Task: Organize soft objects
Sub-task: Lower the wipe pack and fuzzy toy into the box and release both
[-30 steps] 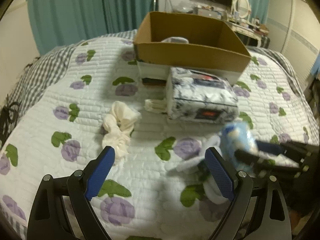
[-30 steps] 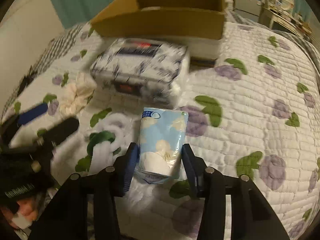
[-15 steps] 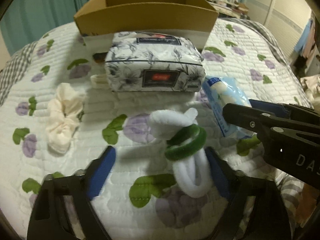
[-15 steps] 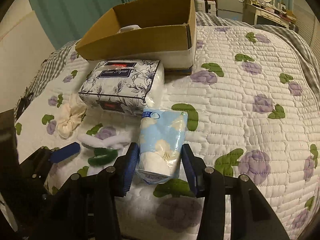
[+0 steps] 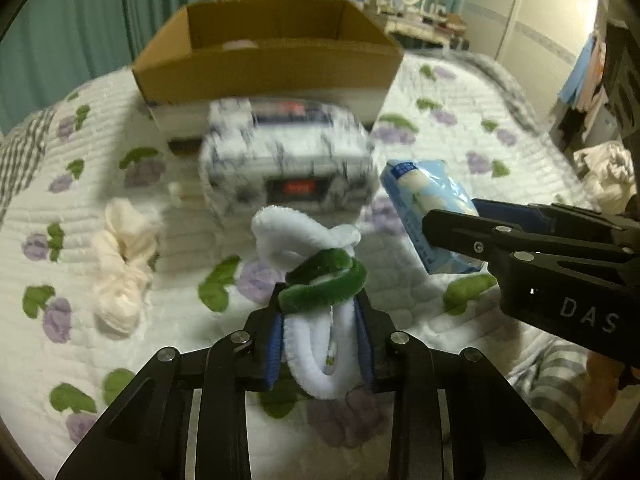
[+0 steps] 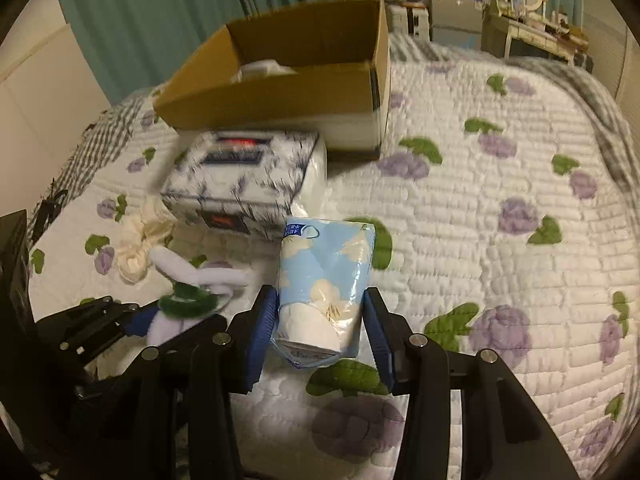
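My left gripper [image 5: 320, 312] is shut on a white and green fuzzy twisted toy [image 5: 316, 272], held above the quilt; it also shows in the right wrist view [image 6: 188, 292]. My right gripper [image 6: 322, 316] is shut on a light blue tissue pack [image 6: 328, 280], which shows at the right of the left wrist view [image 5: 428, 208]. An open cardboard box [image 5: 268, 60] stands at the back of the bed, with something white inside [image 6: 260, 70]. A cream scrunchie [image 5: 120, 256] lies on the quilt at the left.
A floral tissue box [image 5: 288, 160] lies in front of the cardboard box, and a small cream item [image 5: 182, 196] lies at its left. The floral quilt [image 6: 500, 240] covers the bed. Teal curtains and a dresser stand behind.
My left gripper has moved over the white and green toy, closed on it and lifted it. My right gripper keeps its hold on the tissue pack and has risen a little.
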Demonstrator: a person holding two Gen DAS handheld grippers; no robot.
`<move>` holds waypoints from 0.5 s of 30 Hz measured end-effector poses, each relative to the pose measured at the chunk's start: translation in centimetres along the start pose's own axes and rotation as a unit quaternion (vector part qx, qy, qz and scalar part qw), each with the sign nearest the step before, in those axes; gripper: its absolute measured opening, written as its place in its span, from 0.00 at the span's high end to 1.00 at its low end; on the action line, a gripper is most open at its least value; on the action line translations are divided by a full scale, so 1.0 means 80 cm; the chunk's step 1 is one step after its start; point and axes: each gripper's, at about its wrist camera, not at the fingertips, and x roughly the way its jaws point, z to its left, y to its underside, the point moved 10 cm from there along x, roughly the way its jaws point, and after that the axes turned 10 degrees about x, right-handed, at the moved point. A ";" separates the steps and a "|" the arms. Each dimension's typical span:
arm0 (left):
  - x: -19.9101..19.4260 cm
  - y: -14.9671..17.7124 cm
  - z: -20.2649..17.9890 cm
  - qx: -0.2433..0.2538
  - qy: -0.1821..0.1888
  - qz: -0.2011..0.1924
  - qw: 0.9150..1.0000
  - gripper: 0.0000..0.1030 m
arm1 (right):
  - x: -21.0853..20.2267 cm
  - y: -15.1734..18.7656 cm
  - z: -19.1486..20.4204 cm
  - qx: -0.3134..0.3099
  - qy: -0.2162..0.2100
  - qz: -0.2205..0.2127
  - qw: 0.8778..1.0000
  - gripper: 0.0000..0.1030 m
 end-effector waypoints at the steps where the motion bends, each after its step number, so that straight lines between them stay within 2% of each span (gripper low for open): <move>1: -0.009 -0.006 0.003 0.002 -0.002 -0.008 1.000 0.71 | -0.006 -0.003 0.002 -0.002 0.000 -0.008 1.000 0.57; 8: -0.070 -0.073 0.032 0.016 -0.016 -0.075 0.997 0.71 | -0.057 -0.044 0.026 -0.042 0.014 -0.069 0.997 0.57; 15: -0.087 -0.164 0.075 0.022 -0.041 -0.123 0.991 0.71 | -0.101 -0.149 0.060 -0.077 0.009 -0.128 0.989 0.57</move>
